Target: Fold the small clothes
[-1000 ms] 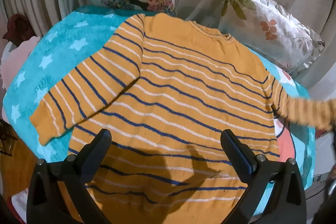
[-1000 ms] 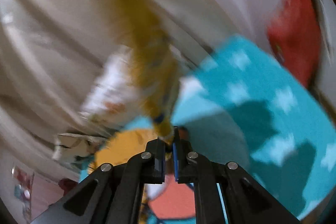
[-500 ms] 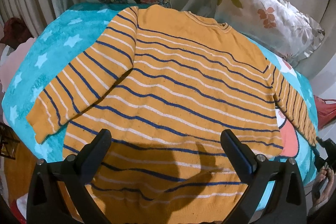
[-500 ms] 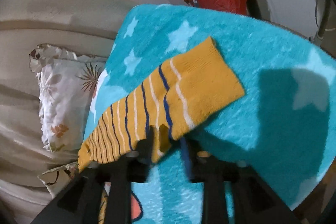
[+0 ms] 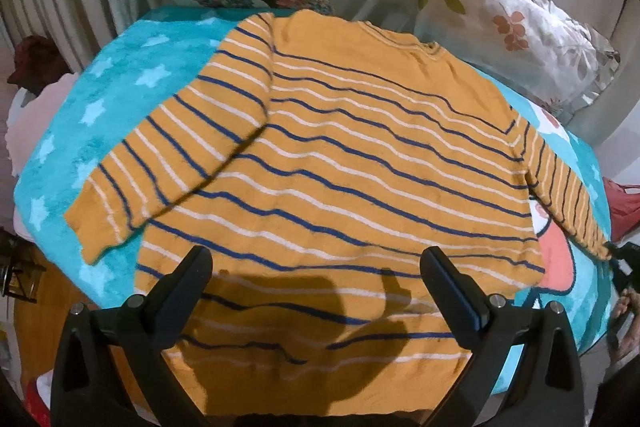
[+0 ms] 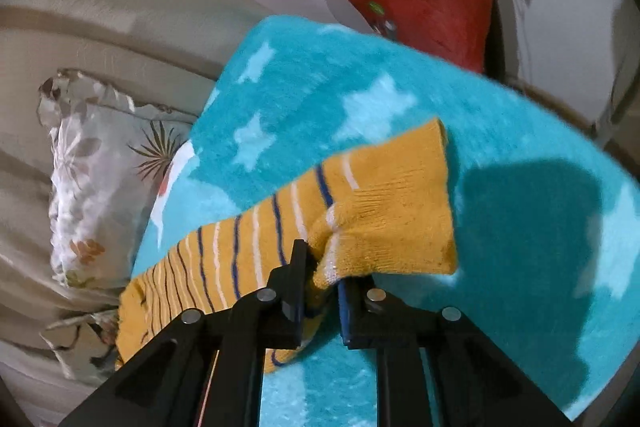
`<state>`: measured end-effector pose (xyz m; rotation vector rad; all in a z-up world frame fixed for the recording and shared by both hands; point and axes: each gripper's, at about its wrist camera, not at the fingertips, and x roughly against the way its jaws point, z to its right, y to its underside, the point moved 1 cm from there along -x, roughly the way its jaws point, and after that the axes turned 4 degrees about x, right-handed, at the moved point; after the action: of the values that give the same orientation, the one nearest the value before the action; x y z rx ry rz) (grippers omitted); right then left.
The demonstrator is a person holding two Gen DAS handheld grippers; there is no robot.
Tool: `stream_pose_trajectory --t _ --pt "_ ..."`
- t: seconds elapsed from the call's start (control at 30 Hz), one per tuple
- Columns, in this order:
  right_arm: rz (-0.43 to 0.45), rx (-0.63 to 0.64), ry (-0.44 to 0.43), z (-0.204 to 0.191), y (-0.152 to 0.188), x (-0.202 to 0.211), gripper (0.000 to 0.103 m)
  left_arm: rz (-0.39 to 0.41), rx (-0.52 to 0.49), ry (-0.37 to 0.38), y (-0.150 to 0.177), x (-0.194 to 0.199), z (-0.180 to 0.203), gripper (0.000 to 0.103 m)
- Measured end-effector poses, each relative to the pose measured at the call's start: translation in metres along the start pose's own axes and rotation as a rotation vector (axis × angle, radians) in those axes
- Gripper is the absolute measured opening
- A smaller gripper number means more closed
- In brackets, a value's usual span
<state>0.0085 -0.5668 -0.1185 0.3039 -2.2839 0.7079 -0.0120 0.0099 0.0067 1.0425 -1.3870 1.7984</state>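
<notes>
One sleeve point(image 6: 304, 239), airborne earlier, now lies on the blanket point(image 6: 520, 227).

The left gripper point(image 5: 316, 281) hangs wide open above the hem of an orange striped sweater point(image 5: 340, 167). The sweater lies flat on a turquoise star blanket point(image 5: 104, 115), with two pillows point(image 5: 516, 23) beyond its collar.

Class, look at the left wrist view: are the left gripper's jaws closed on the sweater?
No, the left gripper has its jaws wide apart above the sweater, gripping nothing.

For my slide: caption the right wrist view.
Right tongs pinch the striped sweater's cuff over the star blanket.
</notes>
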Motion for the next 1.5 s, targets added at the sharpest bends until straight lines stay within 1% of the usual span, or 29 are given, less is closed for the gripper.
stream_pose_trajectory --t 0.07,0.13,0.2,0.23,0.33,0.43,0.53,0.67,0.73,0.87,0.9,0.97,1.03,1.13,1.17,1.23,1.3,1.37,1.4,1.5 --pt "0.017 0.034 -0.015 -0.015 -0.005 0.007 0.013 0.015 0.013 -0.011 -0.003 0.005 -0.008 0.103" --pt "0.042 0.086 -0.045 -0.039 -0.008 0.019 0.011 0.022 0.026 -0.011 -0.006 0.007 -0.016 0.103" --pt "0.058 0.147 -0.096 -0.073 -0.007 0.029 0.01 0.03 0.039 -0.01 -0.011 0.009 -0.024 0.103" --pt "0.063 0.171 -0.118 -0.087 -0.006 0.033 0.007 0.033 0.044 -0.008 -0.013 0.008 -0.027 0.103" --pt "0.071 0.27 -0.184 -0.144 0.007 0.04 0.007 0.034 0.051 0.006 -0.02 0.006 -0.038 0.103" --pt "0.052 0.368 -0.235 -0.203 0.033 0.035 0.007 0.036 0.045 0.019 -0.026 0.005 -0.051 0.103" --pt "0.002 0.429 -0.275 -0.253 0.065 0.019 0.007 0.047 0.048 0.024 -0.034 0.005 -0.069 0.103" --pt "-0.071 0.498 -0.288 -0.308 0.11 -0.01 0.007 0.052 0.058 0.029 -0.045 0.004 -0.101 0.103" --pt "-0.117 0.53 -0.297 -0.339 0.139 -0.028 0.007 0.051 0.073 0.032 -0.05 0.002 -0.118 0.103" --pt "-0.199 0.606 -0.299 -0.39 0.192 -0.06 0.007 0.04 0.12 0.03 -0.058 -0.004 -0.159 0.103" --pt "-0.223 0.642 -0.288 -0.406 0.212 -0.072 0.007 0.038 0.129 0.03 -0.059 -0.005 -0.167 0.103" --pt "-0.25 0.699 -0.267 -0.428 0.239 -0.091 0.007 0.033 0.152 0.024 -0.06 -0.007 -0.185 0.103" --pt "-0.286 0.768 -0.239 -0.45 0.274 -0.114 0.007 0.028 0.177 0.018 -0.06 -0.009 -0.204 0.103" --pt "-0.309 0.876 -0.179 -0.472 0.314 -0.139 0.007 0.017 0.215 0.002 -0.058 -0.012 -0.231 0.103" --pt "-0.331 0.913 -0.164 -0.478 0.328 -0.15 0.009 0.012 0.232 -0.005 -0.058 -0.013 -0.241 0.103" --pt "-0.367 0.959 -0.128 -0.483 0.346 -0.166 0.01 0.006 0.257 -0.014 -0.056 -0.014 -0.255 0.103" --pt "-0.387 0.993 -0.111 -0.487 0.359 -0.175 0.01 0.002 0.287 -0.026 -0.054 -0.016 -0.27 0.103" --pt "-0.41 1.002 -0.111 -0.493 0.37 -0.182 0.014 -0.003 0.311 -0.036 -0.052 -0.017 -0.282 0.103" --pt "-0.435 0.996 -0.13 -0.495 0.375 -0.187 0.014 -0.006 0.322 -0.038 -0.052 -0.018 -0.287 0.103" --pt "-0.452 1.018 -0.126 -0.504 0.389 -0.195 0.021 -0.008 0.333 -0.042 -0.052 -0.019 -0.295 0.103"
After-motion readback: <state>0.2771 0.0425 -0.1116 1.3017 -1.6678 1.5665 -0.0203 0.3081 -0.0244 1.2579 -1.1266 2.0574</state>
